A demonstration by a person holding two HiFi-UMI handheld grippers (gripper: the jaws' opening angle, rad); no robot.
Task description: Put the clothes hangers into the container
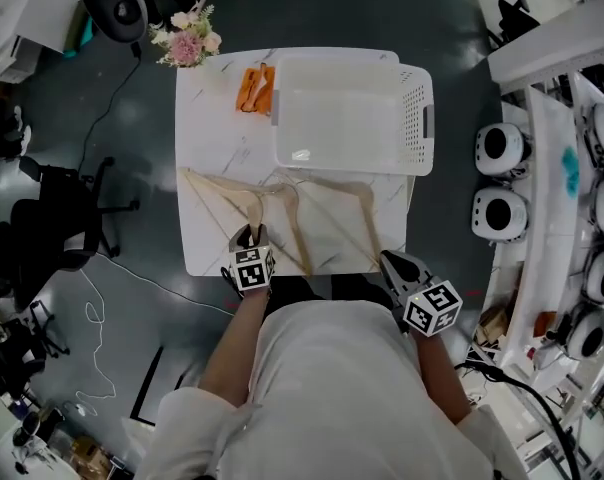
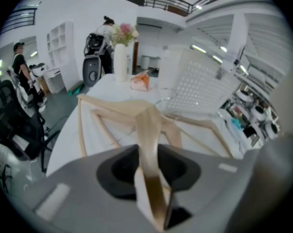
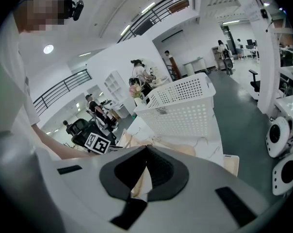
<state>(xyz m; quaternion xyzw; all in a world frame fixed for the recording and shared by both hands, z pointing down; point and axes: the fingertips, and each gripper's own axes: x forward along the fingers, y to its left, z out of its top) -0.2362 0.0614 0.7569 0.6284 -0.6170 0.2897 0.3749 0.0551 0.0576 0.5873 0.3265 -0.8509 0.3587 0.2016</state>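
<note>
Left gripper clamps one arm of a wooden hanger at the table edge nearest the person; right gripper seems closed on the second hanger by its tip. Lift level and clear the near wall of the white container before lowering, so nothing snags.

The hanger in the left gripper looks like pale, smooth wood. Ahead of it, the laundry basket is matt white perforated plastic; the tabletop beneath is glossy, marble-patterned.
</note>
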